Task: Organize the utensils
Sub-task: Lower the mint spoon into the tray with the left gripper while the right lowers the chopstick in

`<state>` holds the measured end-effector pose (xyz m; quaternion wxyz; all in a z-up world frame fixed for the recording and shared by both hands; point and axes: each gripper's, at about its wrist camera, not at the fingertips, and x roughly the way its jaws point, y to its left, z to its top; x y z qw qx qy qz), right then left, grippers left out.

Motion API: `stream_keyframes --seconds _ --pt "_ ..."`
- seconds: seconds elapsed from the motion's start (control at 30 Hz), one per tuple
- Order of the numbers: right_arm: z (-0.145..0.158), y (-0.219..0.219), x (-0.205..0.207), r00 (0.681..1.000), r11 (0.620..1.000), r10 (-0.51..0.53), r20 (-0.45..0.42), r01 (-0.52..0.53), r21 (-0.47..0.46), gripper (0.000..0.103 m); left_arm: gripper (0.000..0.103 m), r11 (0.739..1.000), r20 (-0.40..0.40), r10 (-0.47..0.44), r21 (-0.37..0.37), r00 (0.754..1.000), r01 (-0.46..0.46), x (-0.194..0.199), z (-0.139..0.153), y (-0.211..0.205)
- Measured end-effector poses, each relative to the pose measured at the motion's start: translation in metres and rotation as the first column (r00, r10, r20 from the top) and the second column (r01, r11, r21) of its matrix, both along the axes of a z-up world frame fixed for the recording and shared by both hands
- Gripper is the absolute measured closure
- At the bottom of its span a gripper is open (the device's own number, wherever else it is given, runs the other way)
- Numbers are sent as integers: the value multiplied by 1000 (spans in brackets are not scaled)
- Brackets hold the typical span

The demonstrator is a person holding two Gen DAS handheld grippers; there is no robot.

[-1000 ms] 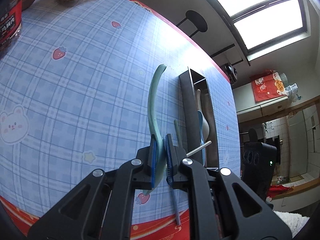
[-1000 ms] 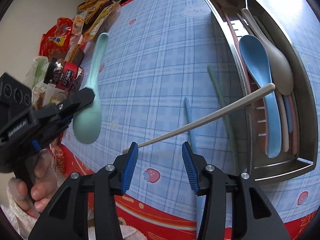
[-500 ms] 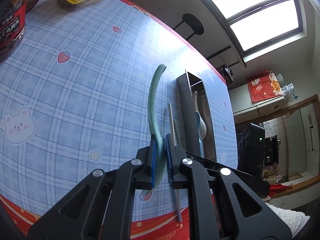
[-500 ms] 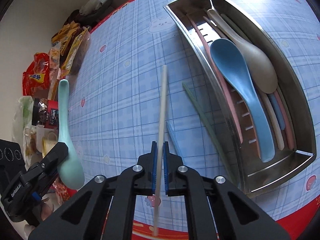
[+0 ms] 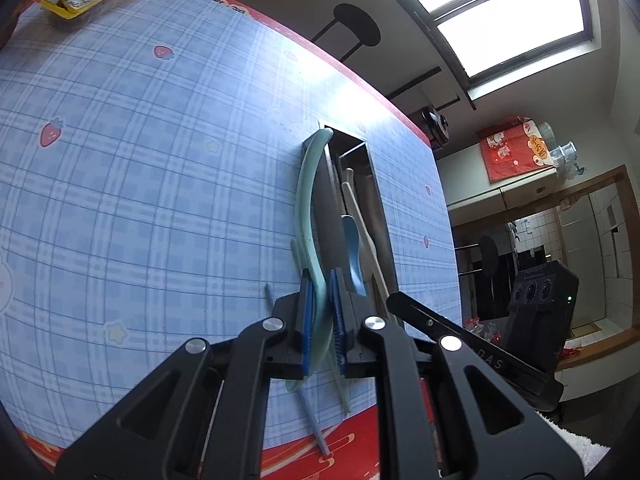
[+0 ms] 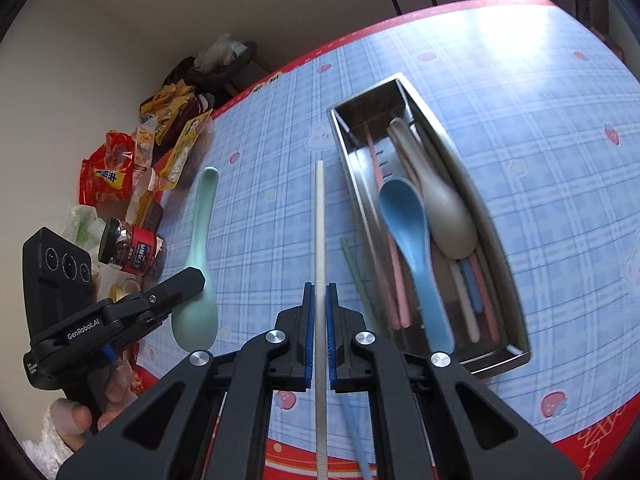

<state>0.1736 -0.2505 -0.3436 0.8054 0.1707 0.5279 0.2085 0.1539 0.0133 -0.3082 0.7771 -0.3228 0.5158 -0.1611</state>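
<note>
Clamping my right tool (image 6: 319,316) on the white chopstick (image 6: 319,224) lifted it off the worktop (image 6: 540,128); my left tool (image 5: 320,312) grips the green spoon (image 5: 306,204). Both hover near the metal tray (image 6: 472,184), ready for dropping in.

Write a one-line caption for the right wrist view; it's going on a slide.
Right gripper clamps a white chopstick beside the steel utensil tray, left gripper holding a mint spoon.

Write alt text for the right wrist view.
The right gripper is shut on a white chopstick above a blue plaid tablecloth. To its right a steel tray holds spoons and chopsticks; at left the left gripper holds a mint spoon.
</note>
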Motion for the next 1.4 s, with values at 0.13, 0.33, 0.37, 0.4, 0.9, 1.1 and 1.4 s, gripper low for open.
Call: stream_keyframes --seconds 0.13,0.33,0.37,0.4,0.9,1.1,1.4 --pt "9 -23 11 997 997 10 71 -5 -75 97 90 999 -25 -36 -29 999 35 19 -3 -29" --pt "0 -50 31 997 993 12 82 -3 -117 97 90 994 -93 -86 -78 992 79 48 -20 -79" --pt "-2 -53 35 997 993 14 81 -4 -120 97 90 994 -104 -90 -73 990 82 52 -23 -85" --pt "-4 -54 37 997 993 14 80 -5 -120 97 90 994 -116 -92 -70 989 84 56 -26 -91" --pt "-20 -61 49 999 998 -6 50 9 -69 97 90 988 -206 -79 -143 975 50 99 -56 -133" --pt "-24 -62 49 999 997 -8 41 11 -76 97 90 975 -245 -42 -224 969 -14 108 -70 -139" --pt "-26 -57 52 999 996 -4 42 7 -93 97 78 973 -204 -19 -229 979 -29 118 -58 -123"
